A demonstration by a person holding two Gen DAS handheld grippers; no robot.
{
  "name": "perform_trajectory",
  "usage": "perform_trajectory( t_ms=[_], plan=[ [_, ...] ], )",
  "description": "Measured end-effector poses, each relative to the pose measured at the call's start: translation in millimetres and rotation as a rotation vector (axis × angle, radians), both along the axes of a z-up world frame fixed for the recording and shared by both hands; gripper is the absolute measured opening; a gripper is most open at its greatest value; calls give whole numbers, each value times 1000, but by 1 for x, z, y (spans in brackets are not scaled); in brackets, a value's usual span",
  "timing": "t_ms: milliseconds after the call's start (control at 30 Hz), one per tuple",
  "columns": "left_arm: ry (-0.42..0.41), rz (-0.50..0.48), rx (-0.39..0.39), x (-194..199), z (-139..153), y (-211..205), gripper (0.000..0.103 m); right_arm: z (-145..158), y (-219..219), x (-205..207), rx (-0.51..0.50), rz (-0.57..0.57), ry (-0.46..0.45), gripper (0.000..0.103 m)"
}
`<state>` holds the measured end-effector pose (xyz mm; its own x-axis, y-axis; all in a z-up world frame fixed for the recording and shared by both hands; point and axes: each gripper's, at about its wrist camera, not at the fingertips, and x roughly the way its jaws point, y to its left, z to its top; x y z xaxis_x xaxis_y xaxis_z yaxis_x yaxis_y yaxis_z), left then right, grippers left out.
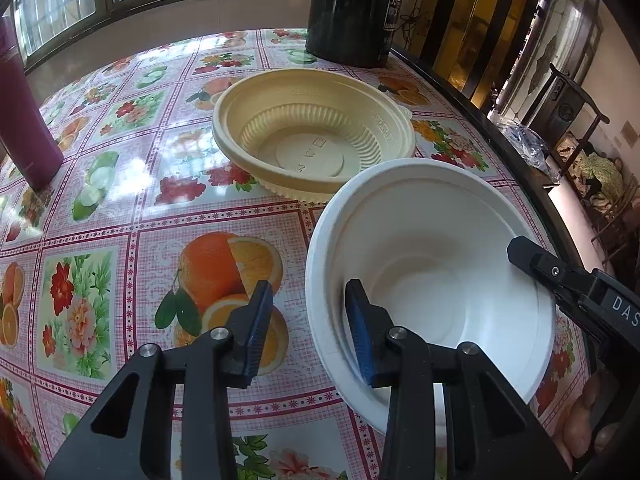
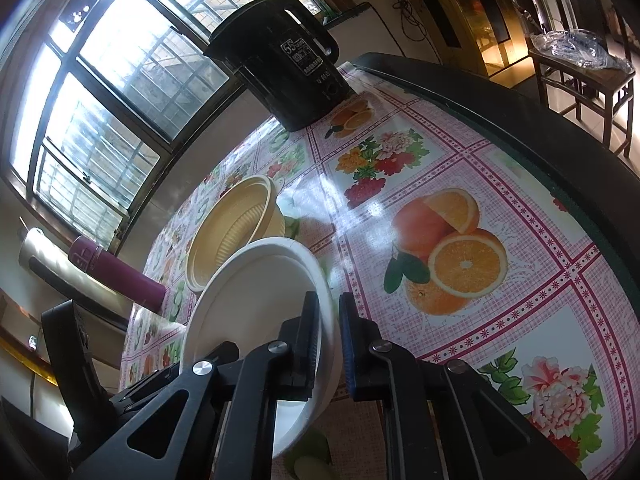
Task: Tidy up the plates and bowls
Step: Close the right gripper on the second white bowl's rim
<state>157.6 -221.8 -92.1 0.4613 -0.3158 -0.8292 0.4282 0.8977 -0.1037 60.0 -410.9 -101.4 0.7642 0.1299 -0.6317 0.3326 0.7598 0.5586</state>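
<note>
A white bowl (image 1: 432,248) is tilted above the flowered tablecloth, with a cream ribbed bowl (image 1: 316,136) on the table just behind it. My left gripper (image 1: 310,312) is open and straddles the white bowl's left rim, one blue pad (image 1: 362,332) inside and one outside, not pinching. My right gripper (image 2: 329,330) is shut on the white bowl's (image 2: 256,280) right rim; it shows as a black finger (image 1: 560,280) at the bowl's right edge in the left wrist view. The cream bowl (image 2: 236,228) lies beyond it in the right wrist view.
A black kettle (image 1: 352,8) stands at the table's far edge, also in the right wrist view (image 2: 288,60). A maroon bottle (image 1: 24,120) stands at the left. The table's dark edge (image 1: 520,152) runs along the right, with chairs beyond it.
</note>
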Motion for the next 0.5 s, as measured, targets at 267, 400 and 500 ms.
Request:
perform_trajectory(
  t_ms=[267,400,500],
  plan=[
    [-10,-9,4,-2,1,-2,33,-1,2,2,-13,6,7,11],
    [-15,-12,9,-3,1,-2,32,-2,2,4,-21,11,12,11],
    [-16,-12,11,-3,1,-3,32,-2,3,4,-26,12,9,11]
  ],
)
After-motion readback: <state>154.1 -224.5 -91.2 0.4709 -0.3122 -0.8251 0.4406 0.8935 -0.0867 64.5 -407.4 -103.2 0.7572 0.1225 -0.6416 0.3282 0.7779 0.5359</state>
